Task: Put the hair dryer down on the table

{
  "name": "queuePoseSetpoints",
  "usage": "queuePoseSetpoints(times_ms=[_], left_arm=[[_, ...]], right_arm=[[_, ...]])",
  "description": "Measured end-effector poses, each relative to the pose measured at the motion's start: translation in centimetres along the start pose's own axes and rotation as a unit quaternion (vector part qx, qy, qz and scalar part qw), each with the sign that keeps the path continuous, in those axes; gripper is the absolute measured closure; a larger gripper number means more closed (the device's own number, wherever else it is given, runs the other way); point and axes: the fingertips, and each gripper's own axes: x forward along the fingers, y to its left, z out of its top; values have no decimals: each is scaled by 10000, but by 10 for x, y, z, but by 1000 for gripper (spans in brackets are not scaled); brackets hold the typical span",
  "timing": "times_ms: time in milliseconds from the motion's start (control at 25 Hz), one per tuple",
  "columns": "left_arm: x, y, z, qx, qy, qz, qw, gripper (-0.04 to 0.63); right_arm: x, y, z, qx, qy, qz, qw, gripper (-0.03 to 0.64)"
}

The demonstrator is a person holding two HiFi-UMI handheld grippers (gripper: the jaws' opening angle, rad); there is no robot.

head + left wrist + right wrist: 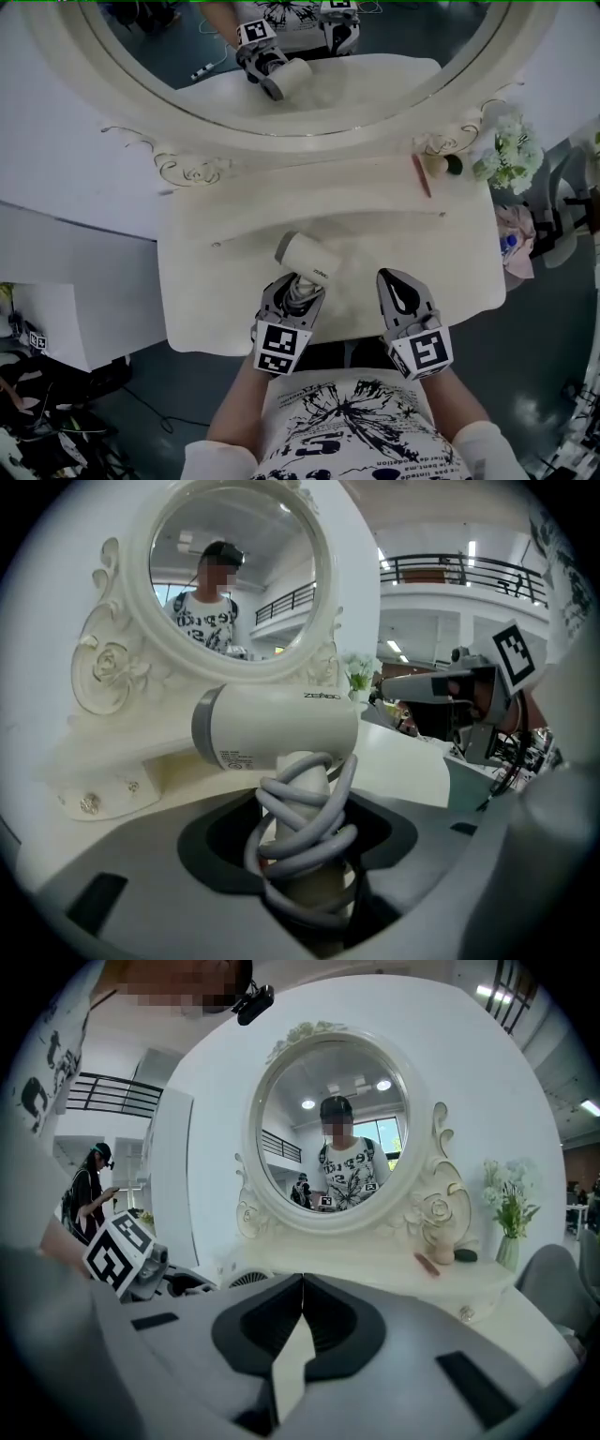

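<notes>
A white hair dryer (307, 257) with a grey end stands over the front part of the cream dressing table (216, 281). Its handle, wound with a grey cord, sits between the jaws of my left gripper (298, 289), which is shut on it. In the left gripper view the dryer's barrel (277, 726) lies crosswise above the left gripper (305, 827), with the cord coiled on the handle. Whether the dryer touches the table top I cannot tell. My right gripper (397, 281) hovers beside it to the right, and in its own view the right gripper (302, 1283) has its jaws pressed together with nothing between them.
A large oval mirror (309, 56) in an ornate white frame stands at the back of the table. A thin pink stick (421, 174) and a small vase of white flowers (511, 150) sit at the back right. The person's torso is close to the table's front edge.
</notes>
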Motion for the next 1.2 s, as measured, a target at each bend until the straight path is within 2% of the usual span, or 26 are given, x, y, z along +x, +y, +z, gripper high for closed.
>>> queuePoseSetpoints(times_ms=[400, 720, 920, 1200], left_arm=[[43, 0, -39, 132, 997, -467, 9938, 342], [55, 1, -50, 22, 1379, -592, 9887, 342], [56, 0, -53, 357, 1558, -591, 9854, 341], [56, -4, -53, 459, 1548, -607, 9850, 341]], right_arm=[[12, -2, -11, 102, 140, -18, 9998, 598], [12, -12, -11, 154, 175, -159, 9996, 598], [11, -11, -11, 212, 192, -215, 9994, 598], [12, -4, -7, 195, 169, -161, 9995, 598]])
